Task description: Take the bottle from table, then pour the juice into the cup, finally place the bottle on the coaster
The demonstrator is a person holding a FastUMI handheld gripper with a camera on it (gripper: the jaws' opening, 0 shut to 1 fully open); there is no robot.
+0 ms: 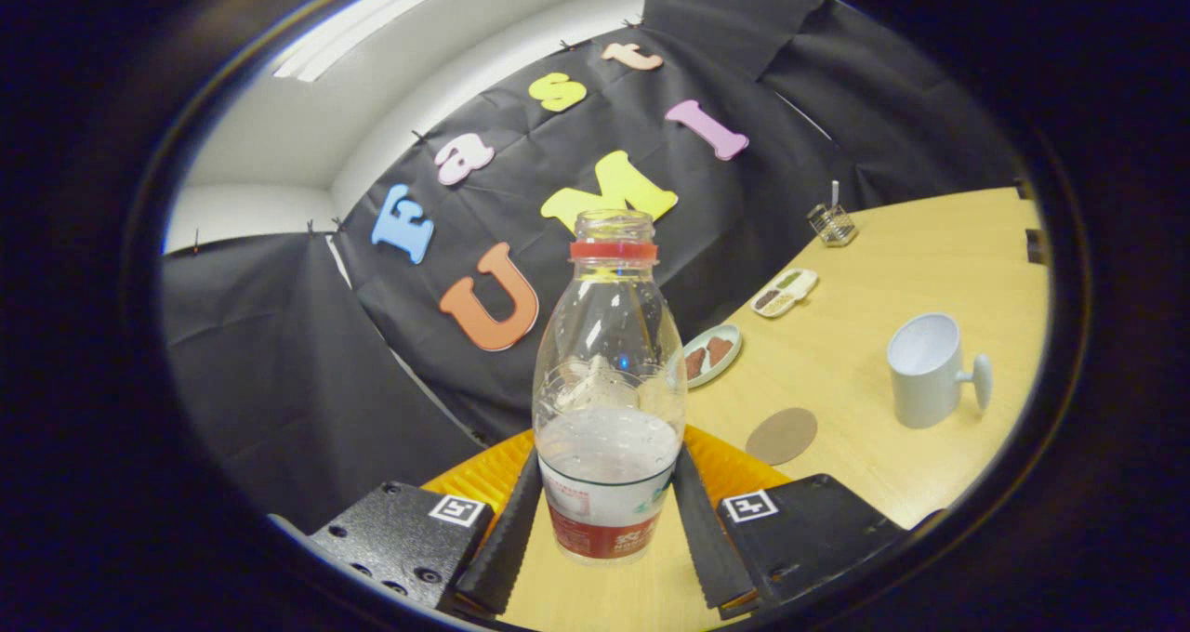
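Clear plastic bottle (pixel 609 381) upright between my gripper (pixel 606 530) fingers, clamped on its base.
Cup (pixel 925 369) lies ahead-right; coaster (pixel 781 435) nearer.

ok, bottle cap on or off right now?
Off. The bottle, held between the hand-held gripper fingers, shows an open mouth above its red neck ring.

A clear plastic bottle (pixel 609 386) with a red neck ring, uncapped and partly filled, stands upright between the claw's fingers (pixel 707 530), which press its sides. Beyond the claw lies a flat round brown coaster (pixel 782 435); further off stands an upright pale cup (pixel 926 369), its handle turned away from the bottle.
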